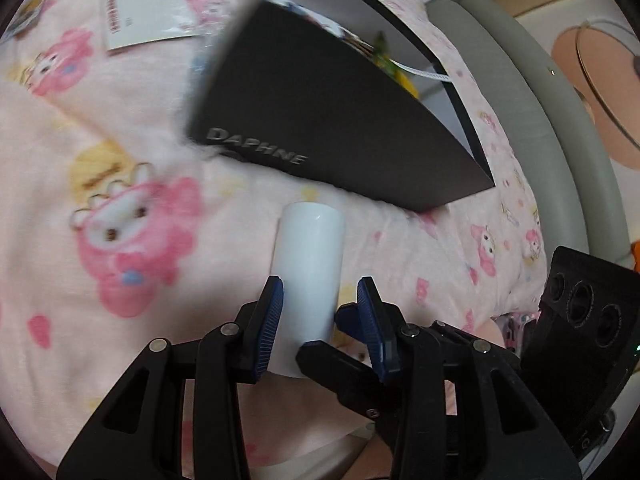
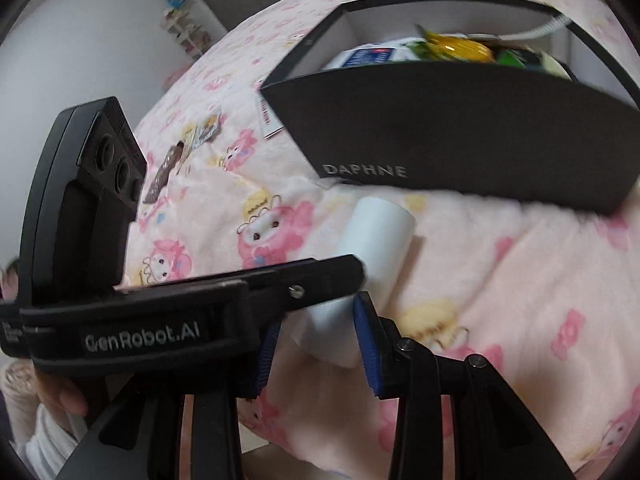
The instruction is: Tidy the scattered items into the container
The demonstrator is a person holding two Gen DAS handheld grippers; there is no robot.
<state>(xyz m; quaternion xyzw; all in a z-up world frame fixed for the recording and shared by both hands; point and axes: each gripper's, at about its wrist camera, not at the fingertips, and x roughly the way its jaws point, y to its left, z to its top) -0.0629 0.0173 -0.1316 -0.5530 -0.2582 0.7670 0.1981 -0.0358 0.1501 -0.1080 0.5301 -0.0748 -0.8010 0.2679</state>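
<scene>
We see a plain white tube [image 1: 308, 272], smooth and glossy, cylindrical, with no label visible on the side facing us. It lies on a pink fleece blanket [image 1: 100, 184] printed with cartoon characters, its far end pointing toward a dark box [image 1: 320, 120] marked DAPHNE, just short of the box's front wall. The box is open at the top, and we make out several packets [image 2: 452, 46] inside it, yellow, green and blue-and-white; a white cable [image 2: 548, 28] hangs over its far rim.

The left gripper [image 1: 320, 300] reaches low over the blanket with its blue-padded fingers [image 1: 274, 304] either side of the tube's near half. One pad touches the tube's side while the other stands slightly off it, so the fingers are spread and not yet clamped on it.

From the right wrist view, the right gripper [image 2: 320, 344] also straddles the near end of the tube [image 2: 376, 236], its fingers parted with a gap to the tube on each side. The left gripper's body crosses in front of it, held by a hand [image 2: 60, 392] in a pale sleeve.

A card [image 1: 148, 12] and some small wrappers [image 2: 180, 152] lie scattered on the blanket well left of the box.
</scene>
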